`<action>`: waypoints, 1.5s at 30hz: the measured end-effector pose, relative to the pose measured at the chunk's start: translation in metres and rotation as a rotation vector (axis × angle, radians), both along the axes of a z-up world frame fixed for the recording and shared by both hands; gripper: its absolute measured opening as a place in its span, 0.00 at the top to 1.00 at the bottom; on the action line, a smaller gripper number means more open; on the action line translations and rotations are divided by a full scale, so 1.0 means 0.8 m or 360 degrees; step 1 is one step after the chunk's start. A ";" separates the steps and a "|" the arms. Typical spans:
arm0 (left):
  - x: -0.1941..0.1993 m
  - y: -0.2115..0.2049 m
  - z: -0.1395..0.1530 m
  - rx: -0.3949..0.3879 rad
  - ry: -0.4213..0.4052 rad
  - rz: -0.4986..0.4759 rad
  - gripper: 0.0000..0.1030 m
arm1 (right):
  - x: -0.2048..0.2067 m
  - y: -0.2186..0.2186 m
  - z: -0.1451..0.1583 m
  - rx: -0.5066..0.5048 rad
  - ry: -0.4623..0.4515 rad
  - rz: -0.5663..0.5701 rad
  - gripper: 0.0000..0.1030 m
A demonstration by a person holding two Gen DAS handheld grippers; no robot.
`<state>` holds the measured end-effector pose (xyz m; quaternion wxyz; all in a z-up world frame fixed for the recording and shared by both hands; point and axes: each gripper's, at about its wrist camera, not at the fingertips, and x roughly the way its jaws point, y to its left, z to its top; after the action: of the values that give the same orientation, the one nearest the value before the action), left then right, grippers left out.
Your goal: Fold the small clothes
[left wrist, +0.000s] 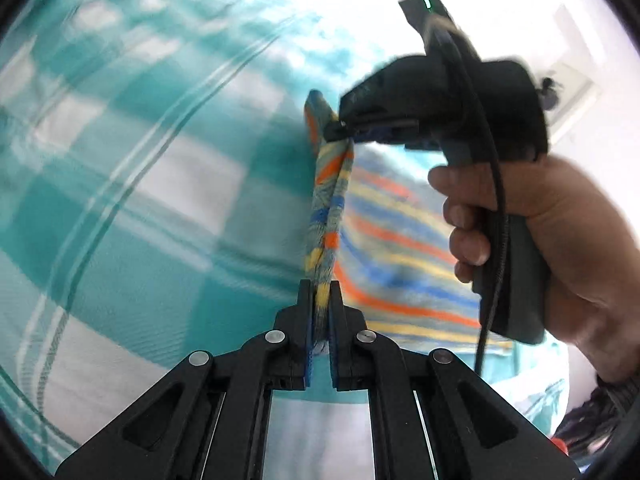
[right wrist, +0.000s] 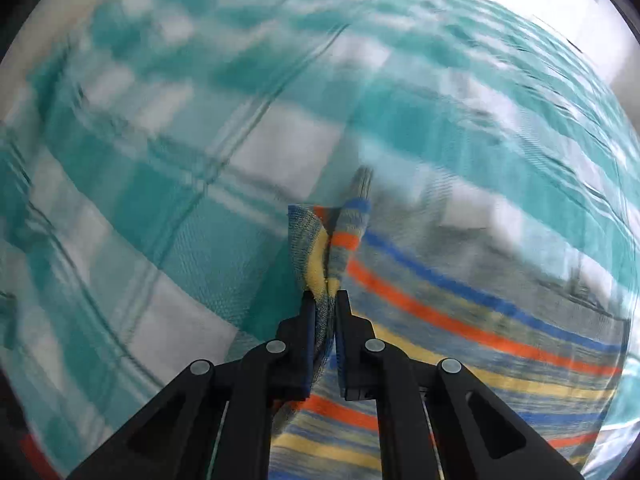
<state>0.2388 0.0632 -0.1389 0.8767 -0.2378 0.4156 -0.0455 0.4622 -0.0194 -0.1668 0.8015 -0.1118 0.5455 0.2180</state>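
Observation:
A small knitted garment (left wrist: 396, 240) with orange, blue and yellow stripes on grey hangs above a teal and white checked cloth. My left gripper (left wrist: 321, 292) is shut on one end of its upper edge. My right gripper (left wrist: 340, 126), held by a hand, is shut on the other end of that edge, farther away. The edge is stretched between them. In the right wrist view my right gripper (right wrist: 324, 300) pinches a bunched corner of the garment (right wrist: 460, 320), which spreads to the right and below.
The teal and white checked cloth (left wrist: 140, 200) covers the surface under both grippers and fills the right wrist view (right wrist: 180, 200). A bright white wall (left wrist: 540, 20) is at the upper right. Dark items (left wrist: 592, 420) lie at the lower right edge.

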 end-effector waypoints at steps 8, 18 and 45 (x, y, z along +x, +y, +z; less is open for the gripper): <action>0.025 -0.165 0.076 0.0078 -0.0221 -0.0428 0.97 | 0.029 -0.235 0.089 0.0360 -0.0056 -0.0282 0.92; 0.073 -0.381 -0.036 0.0353 0.0073 -0.0874 0.85 | 0.043 -0.461 -0.019 0.0417 0.0116 -0.0681 0.90; 0.034 -0.184 0.011 0.0350 0.0067 -0.0320 0.35 | -0.160 -0.488 0.019 0.0541 0.0096 -0.0378 0.85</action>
<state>0.2657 -0.0836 -0.1302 0.8796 -0.0985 0.4581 -0.0824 0.3340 -0.4100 -0.1514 0.8122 0.0967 0.5340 0.2143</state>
